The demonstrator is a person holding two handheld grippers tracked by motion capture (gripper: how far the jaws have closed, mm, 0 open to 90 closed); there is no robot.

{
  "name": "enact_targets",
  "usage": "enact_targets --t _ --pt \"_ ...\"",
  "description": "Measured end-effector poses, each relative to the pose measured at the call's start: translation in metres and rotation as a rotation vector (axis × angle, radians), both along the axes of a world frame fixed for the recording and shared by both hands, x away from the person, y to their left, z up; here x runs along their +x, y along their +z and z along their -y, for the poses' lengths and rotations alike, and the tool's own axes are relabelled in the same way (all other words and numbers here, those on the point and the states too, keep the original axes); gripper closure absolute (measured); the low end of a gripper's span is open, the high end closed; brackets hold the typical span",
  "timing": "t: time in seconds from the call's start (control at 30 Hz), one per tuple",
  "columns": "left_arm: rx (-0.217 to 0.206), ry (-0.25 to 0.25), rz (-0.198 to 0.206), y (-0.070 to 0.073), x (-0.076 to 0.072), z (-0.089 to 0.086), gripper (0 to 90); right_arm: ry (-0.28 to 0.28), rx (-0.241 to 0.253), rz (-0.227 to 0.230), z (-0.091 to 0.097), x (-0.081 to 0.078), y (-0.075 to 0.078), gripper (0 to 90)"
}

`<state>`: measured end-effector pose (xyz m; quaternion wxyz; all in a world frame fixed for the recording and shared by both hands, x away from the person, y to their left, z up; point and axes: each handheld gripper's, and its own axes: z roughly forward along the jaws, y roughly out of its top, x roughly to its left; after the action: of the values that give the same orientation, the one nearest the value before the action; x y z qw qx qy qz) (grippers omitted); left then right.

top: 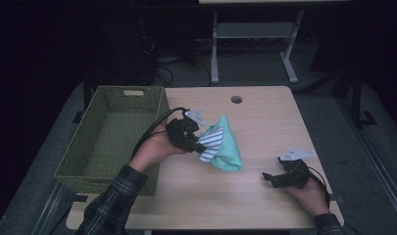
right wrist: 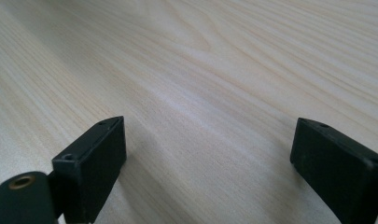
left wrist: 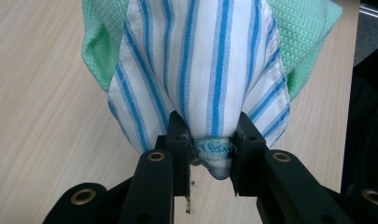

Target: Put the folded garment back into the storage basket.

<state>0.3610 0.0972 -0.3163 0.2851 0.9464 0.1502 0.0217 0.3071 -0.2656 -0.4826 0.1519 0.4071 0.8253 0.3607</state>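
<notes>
The left gripper (top: 200,147) has its jaws pinched tight on a bunched corner of the striped cloth (top: 211,142), white with blue lines. In the left gripper view the cloth (left wrist: 210,70) fans out from the jaws, its frayed hem squeezed between the two black pads. A mint-green cloth (top: 228,147) is gathered with it, wrapping round the far side of the striped one; in that same close view the green waffle weave (left wrist: 303,37) peeks out at both sides behind the stripes. Whether the pads also catch the green fabric, I cannot tell. From above, the bundle sits near the middle of the wooden table (top: 264,117), its lower green edge down at the tabletop, just right of the basket.

The woven olive basket (top: 159,105) stands at the table's left edge, touching it, and its dim interior shows nothing inside. A pale label sits on its far rim.

Over to the right gripper (top: 270,179): it rests low near the table's front right corner, well apart from the cloths, jaws spread wide with bare wood between them in the right gripper view, gripping nothing.
</notes>
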Motion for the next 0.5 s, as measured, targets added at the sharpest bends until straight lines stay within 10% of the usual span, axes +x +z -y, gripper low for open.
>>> enact_targets --t 0.5 --pt "0.013 0.137 0.028 0.027 0.004 -0.048 72.1 0.001 0.0 0.001 0.0 0.0 0.0 10.0"
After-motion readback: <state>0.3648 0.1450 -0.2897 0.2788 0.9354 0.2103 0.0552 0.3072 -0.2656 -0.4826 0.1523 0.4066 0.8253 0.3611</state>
